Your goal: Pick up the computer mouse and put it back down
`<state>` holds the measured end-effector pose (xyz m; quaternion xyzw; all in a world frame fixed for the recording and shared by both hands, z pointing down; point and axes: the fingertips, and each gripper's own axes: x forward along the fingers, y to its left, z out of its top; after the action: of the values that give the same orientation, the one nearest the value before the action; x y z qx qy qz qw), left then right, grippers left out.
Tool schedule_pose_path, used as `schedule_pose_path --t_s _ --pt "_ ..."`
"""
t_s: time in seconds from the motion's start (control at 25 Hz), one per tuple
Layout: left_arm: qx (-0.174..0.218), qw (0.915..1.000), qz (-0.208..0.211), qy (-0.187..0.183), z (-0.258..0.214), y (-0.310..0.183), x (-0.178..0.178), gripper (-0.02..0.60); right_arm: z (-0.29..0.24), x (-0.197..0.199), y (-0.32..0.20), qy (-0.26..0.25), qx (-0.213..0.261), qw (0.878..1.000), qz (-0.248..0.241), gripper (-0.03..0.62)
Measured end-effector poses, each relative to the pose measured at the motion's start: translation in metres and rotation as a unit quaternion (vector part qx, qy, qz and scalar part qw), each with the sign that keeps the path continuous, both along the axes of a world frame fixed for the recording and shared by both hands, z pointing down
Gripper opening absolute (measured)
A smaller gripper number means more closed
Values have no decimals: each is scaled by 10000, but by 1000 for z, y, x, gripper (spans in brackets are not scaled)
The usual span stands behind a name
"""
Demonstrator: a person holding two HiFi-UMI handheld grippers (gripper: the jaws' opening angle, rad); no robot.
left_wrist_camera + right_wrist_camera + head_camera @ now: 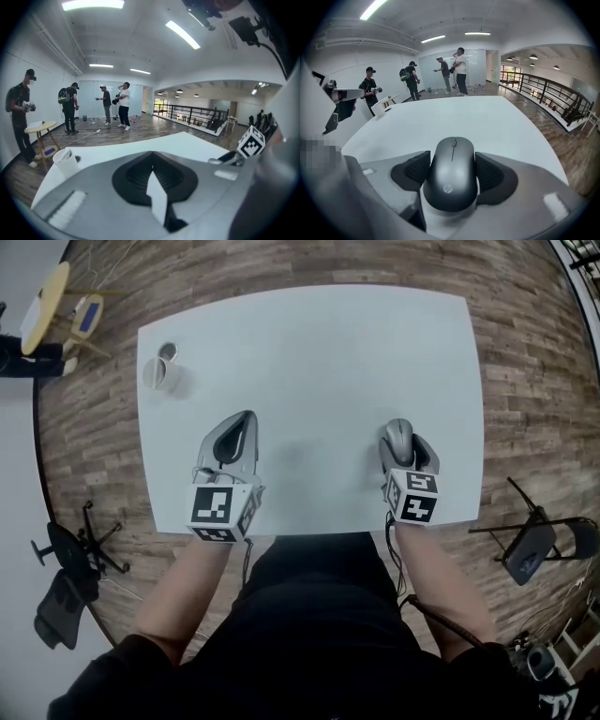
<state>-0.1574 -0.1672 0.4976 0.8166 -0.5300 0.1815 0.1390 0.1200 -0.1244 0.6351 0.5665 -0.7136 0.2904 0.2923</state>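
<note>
A dark grey computer mouse (451,173) sits between the black pads of my right gripper (452,159), which press on its two sides. In the head view the mouse (399,434) and right gripper (403,442) are low over the near right part of the white table (309,343); I cannot tell whether the mouse touches it. My left gripper (246,420) hovers at the near left with its jaws together and nothing between them. Its own view shows the fingertips (152,155) meeting at a point.
A white paper cup (161,373) and a small round lid (168,352) stand at the table's far left; the cup (65,161) also shows in the left gripper view. Off the table are a round wooden side table (47,306), a folding chair (534,545) and several people (450,70).
</note>
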Motion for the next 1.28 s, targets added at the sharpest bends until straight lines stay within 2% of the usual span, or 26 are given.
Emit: schedule_pose_path --t_s 0.24,0.96,1.28 --pt "-5 9998 218 -48 7 8 7 7 10 3 8 18 -112 9999 74 299" --pt "93 9996 233 -157 4 22 7 6 17 3 8 87 -70 9999 92 299" --pt "160 9997 147 -84 -5 26 7 6 17 2 7 172 15 9999 -7 302"
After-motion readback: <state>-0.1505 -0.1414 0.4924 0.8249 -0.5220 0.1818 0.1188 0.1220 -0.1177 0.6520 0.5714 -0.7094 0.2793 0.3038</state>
